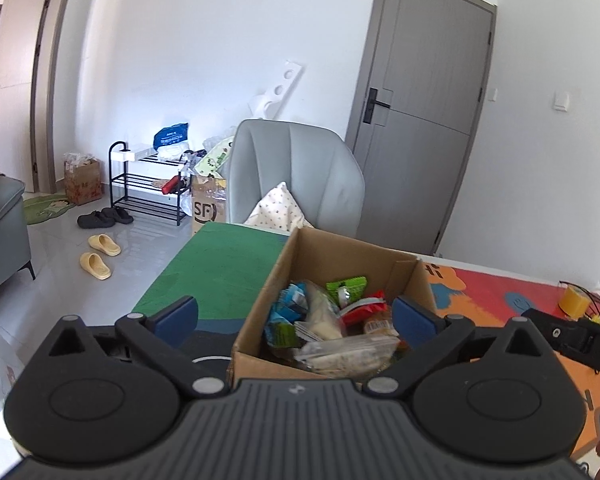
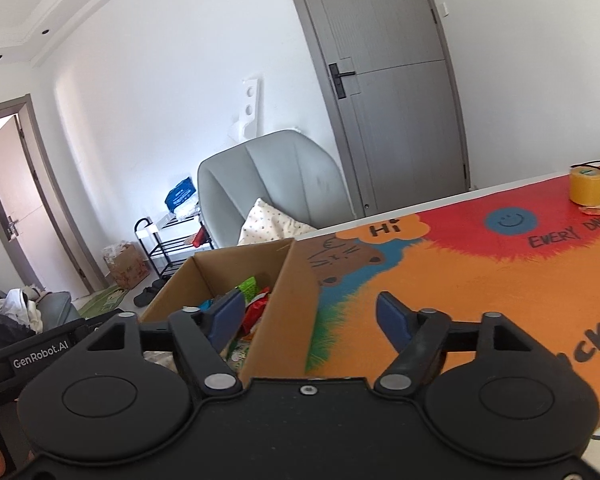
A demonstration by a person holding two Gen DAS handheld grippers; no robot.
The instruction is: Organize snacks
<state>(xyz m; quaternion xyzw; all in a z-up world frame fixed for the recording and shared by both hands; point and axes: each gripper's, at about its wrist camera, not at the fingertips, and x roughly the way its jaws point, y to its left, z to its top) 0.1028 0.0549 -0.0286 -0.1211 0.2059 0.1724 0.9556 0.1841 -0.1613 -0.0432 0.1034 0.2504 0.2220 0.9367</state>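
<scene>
An open cardboard box stands on the table, filled with several snack packets in blue, green, red and clear wrappers. My left gripper stands open, its blue pads wide apart on either side of the box's near left corner, touching nothing. In the right wrist view the same box lies left of centre with snacks showing inside. My right gripper is open, straddling the box's right wall without pressing on it; its left pad hangs over the box, its right pad over the mat.
A colourful orange and red cartoon mat covers the table, with a green mat on the left side. A yellow tape roll and cables sit at the far right. A grey armchair with a cushion stands behind the table.
</scene>
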